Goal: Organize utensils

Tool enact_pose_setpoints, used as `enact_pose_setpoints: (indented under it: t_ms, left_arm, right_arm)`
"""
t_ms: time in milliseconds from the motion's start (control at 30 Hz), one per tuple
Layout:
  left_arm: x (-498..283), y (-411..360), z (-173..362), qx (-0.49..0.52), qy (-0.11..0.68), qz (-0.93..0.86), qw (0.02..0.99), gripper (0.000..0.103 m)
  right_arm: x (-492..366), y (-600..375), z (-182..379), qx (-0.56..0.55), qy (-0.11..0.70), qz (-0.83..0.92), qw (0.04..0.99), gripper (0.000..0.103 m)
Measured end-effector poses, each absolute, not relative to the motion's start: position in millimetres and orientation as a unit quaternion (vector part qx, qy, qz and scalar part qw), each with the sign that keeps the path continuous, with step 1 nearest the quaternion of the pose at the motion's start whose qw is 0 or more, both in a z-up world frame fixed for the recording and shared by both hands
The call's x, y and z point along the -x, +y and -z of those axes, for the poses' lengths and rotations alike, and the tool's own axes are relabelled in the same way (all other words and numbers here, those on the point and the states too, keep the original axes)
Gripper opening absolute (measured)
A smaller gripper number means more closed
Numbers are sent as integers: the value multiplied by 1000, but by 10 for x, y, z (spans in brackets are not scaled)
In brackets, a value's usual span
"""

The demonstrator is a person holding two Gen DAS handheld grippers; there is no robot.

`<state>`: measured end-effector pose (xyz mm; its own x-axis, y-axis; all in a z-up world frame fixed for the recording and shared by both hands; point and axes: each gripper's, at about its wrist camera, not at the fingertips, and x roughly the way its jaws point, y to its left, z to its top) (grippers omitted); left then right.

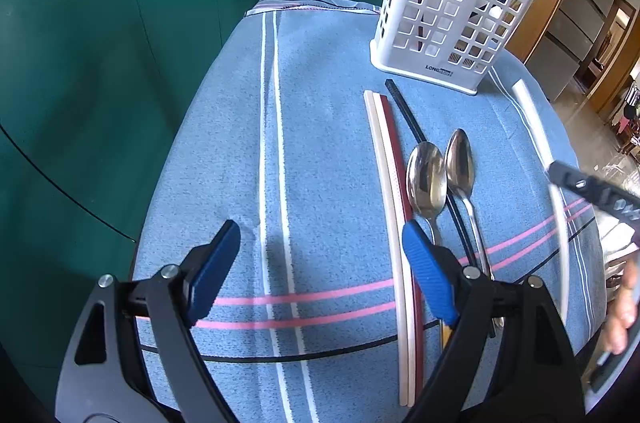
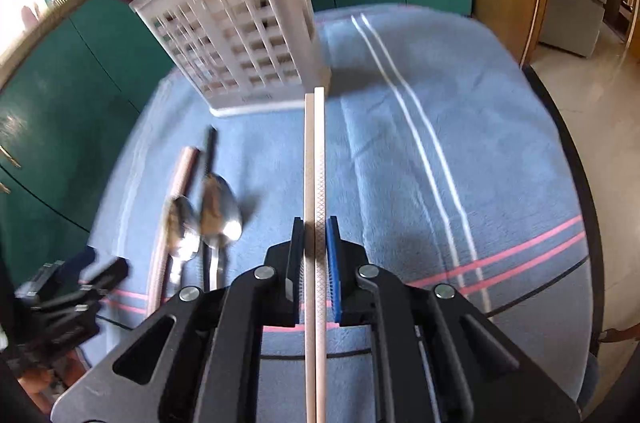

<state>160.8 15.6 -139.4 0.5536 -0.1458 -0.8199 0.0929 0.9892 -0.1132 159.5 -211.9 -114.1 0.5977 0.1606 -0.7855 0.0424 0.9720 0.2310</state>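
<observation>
Blue striped towel spreads under both tools, draped over the table. Ahead of the left gripper and off to its right stands the white slotted utensil holder, upright on the cloth, with a maroon stick and a grey handle poking out of its top. From the right gripper the same holder sits straight ahead, a touch left, blurred.

Left gripper hangs over the towel with jaws spread wide and nothing between them. Just beside its right finger lie the white chopsticks and a maroon chopstick, side by side and touching; a black chopstick runs under the two steel spoons, bowls pointing away from the tool.

Right gripper is clamped on a pair of cream chopsticks, pads pressed on either side, sticks running forward along the fingers toward the holder's base. They seem lifted off the cloth, though the blur makes that hard to confirm.
</observation>
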Motion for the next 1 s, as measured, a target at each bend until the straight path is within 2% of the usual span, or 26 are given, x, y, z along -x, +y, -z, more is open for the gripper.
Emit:
enact_pose_setpoints:
  t_ms: [33, 67, 100, 133, 167, 433, 567, 1000]
  left_arm:
    - [-1609, 151, 1398, 28, 468, 68, 881, 82]
    - [-1608, 142, 1402, 28, 468, 69, 880, 82]
    - [-1609, 132, 1405, 27, 469, 70, 880, 82]
    - [-1609, 120, 1411, 25, 469, 72, 880, 82]
    - [-1610, 111, 1416, 24, 470, 73, 879, 82]
    - [-1624, 126, 1468, 23, 475, 71, 877, 82]
    - [-1736, 96, 1480, 12, 478, 67, 875, 82]
    - [-1865, 38, 1585, -17, 491, 60, 869, 85]
  right_arm:
    - [-1583, -2126, 1112, -108, 449, -30, 886, 12]
    - [-1583, -2143, 1098, -108, 449, -25, 887, 18]
    - [-1569, -2163, 1090, -108, 446, -20, 888, 34]
    - [-1557, -2183, 1086, -109, 443, -14, 890, 39]
    - [-1560, -2208, 1097, -106, 444, -7, 890, 40]
    - [-1744, -2192, 1393, -73, 476, 12, 876, 40]
    - [-1927, -2132, 1509, -40, 487, 25, 872, 31]
    - [-1804, -2217, 1534, -69, 487, 21, 870, 31]
